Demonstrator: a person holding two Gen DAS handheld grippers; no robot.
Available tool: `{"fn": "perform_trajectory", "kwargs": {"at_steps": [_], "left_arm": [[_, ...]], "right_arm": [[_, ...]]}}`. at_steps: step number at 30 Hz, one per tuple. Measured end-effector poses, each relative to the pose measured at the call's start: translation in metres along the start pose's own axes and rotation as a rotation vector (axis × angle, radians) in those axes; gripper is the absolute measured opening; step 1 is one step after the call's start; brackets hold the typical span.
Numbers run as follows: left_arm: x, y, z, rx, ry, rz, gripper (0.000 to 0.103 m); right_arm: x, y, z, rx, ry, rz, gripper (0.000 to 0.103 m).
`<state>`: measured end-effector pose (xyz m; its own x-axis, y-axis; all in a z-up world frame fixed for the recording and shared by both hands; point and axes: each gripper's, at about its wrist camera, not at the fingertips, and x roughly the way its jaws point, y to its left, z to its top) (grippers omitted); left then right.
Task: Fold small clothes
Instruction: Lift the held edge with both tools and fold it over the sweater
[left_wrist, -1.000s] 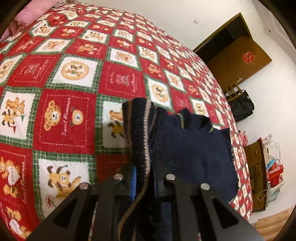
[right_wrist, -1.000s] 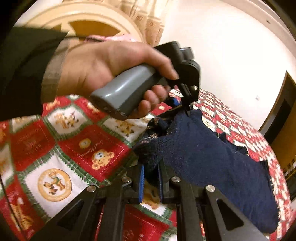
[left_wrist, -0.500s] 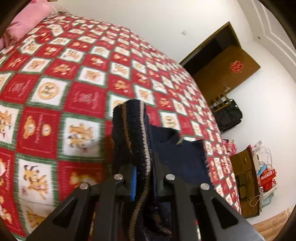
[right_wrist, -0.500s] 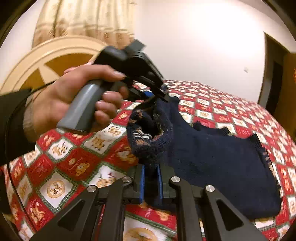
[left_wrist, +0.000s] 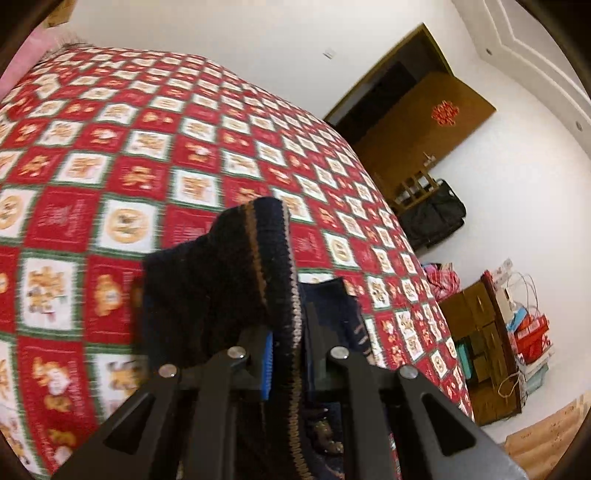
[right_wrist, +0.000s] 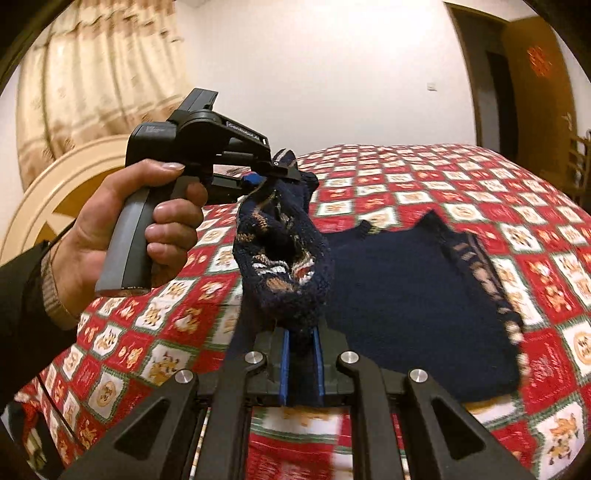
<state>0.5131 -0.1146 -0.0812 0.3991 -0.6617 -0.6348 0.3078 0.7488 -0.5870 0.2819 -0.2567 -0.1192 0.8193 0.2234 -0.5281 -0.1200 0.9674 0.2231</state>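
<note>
A small navy knitted sweater (right_wrist: 413, 295) with tan and white pattern lies partly on the red checked bedspread (right_wrist: 406, 192). My right gripper (right_wrist: 301, 347) is shut on a bunched patterned edge of it, lifted off the bed. My left gripper (left_wrist: 286, 354) is shut on a striped edge of the same sweater (left_wrist: 236, 273), also lifted. In the right wrist view the left gripper (right_wrist: 277, 171) is held by a hand, up and to the left, with the sweater edge hanging between the two grippers.
The bed's cream headboard (right_wrist: 74, 177) and curtains (right_wrist: 99, 74) are at left. A brown door (left_wrist: 424, 122), a black bag (left_wrist: 432, 218) and cluttered wooden drawers (left_wrist: 491, 339) stand past the bed's right edge.
Both grippers have risen, lifting the held sweater edge higher off the bed. The rest of the sweater trails flat on the bedspread.
</note>
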Motion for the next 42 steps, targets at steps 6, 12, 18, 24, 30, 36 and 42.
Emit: {"fn": "perform_trajectory", "kwargs": {"at_steps": [6, 12, 18, 24, 30, 36, 42], "left_arm": [[0.040, -0.036, -0.005, 0.041, 0.050, -0.014, 0.013], [0.082, -0.070, -0.012, 0.079, 0.098, -0.020, 0.013], [0.120, -0.087, -0.023, 0.102, 0.151, 0.003, 0.013], [0.144, -0.098, -0.032, 0.114, 0.182, 0.037, 0.013], [0.154, -0.110, -0.031, 0.126, 0.179, 0.054, 0.013], [0.122, -0.145, -0.049, 0.325, 0.108, 0.080, 0.039], [0.055, -0.109, -0.090, 0.438, -0.023, 0.182, 0.067]], "right_arm": [[-0.013, -0.055, -0.003, 0.104, 0.011, -0.033, 0.010], [-0.021, -0.099, -0.011, 0.183, 0.028, -0.060, 0.010], [-0.018, -0.132, -0.032, 0.306, 0.079, -0.034, 0.010], [-0.019, -0.154, -0.039, 0.394, 0.090, -0.015, 0.010], [-0.013, -0.178, -0.046, 0.507, 0.100, 0.016, 0.010], [-0.016, -0.197, -0.050, 0.591, 0.092, 0.041, 0.010], [-0.039, -0.198, -0.043, 0.545, 0.022, -0.097, 0.047]]}}
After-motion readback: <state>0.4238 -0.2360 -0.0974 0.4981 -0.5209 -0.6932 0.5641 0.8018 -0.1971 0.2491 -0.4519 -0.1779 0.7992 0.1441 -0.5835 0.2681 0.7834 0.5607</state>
